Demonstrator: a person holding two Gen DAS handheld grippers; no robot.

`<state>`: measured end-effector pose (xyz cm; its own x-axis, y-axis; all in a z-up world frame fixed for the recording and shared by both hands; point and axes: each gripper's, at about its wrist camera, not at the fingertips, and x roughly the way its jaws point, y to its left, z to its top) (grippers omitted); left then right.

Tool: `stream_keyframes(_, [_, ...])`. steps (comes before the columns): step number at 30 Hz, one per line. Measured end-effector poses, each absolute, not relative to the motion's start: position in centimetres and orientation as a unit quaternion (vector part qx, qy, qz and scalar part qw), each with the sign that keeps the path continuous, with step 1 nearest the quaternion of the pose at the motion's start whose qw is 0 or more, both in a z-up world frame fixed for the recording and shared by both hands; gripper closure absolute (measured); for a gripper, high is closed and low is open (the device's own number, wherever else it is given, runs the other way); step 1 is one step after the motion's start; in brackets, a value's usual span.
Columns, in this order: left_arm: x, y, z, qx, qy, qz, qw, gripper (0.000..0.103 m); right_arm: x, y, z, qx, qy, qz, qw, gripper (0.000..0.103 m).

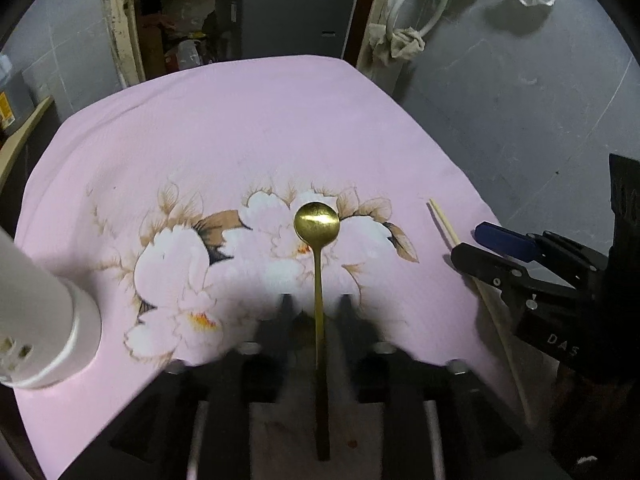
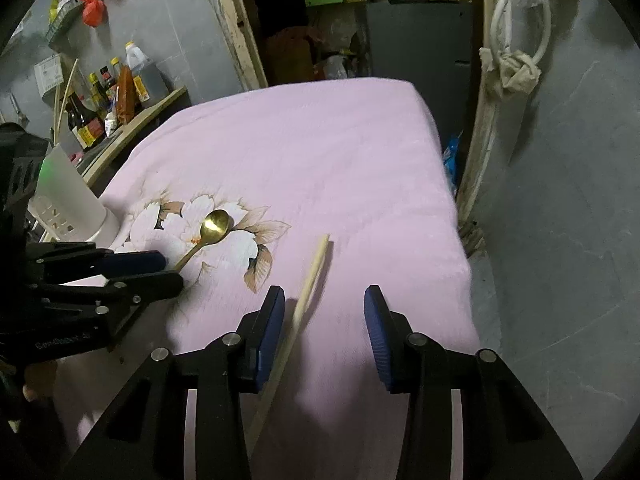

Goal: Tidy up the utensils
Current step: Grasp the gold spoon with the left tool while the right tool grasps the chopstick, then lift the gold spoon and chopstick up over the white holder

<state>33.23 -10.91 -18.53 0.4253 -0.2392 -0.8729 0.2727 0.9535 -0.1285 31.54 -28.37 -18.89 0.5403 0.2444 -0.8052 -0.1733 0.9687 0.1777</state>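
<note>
A gold spoon [image 1: 318, 224] with a dark handle lies on the pink flowered cloth [image 1: 260, 128], its handle between the fingers of my open left gripper [image 1: 314, 300]; the fingers do not press it. The spoon [image 2: 214, 226] and left gripper [image 2: 160, 272] also show in the right wrist view. A pale wooden chopstick [image 2: 308, 284] lies on the cloth [image 2: 320, 152] between the blue pads of my open right gripper [image 2: 324, 300], close to the left pad [image 2: 272, 320]. The chopstick [image 1: 442, 222] and right gripper [image 1: 476, 248] show at right in the left wrist view.
A white utensil holder [image 1: 44, 320] with slotted base stands at the cloth's left; it also shows in the right wrist view [image 2: 76, 200]. A shelf with sauce bottles [image 2: 96, 108] lies beyond. The table's right edge drops to a grey floor [image 2: 560, 220].
</note>
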Motion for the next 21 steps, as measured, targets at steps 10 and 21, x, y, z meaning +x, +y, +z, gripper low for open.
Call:
stream_keyframes(10, [34.2, -12.1, -18.7, 0.046, 0.523, -0.138, 0.840, 0.073, 32.7, -28.2, -19.0, 0.056, 0.488, 0.099, 0.866, 0.095])
stream_keyframes(21, [33.0, -10.3, -17.6, -0.021, 0.515, -0.139, 0.845, 0.099, 30.9, -29.8, -16.0, 0.141, 0.453, 0.113, 0.873, 0.099])
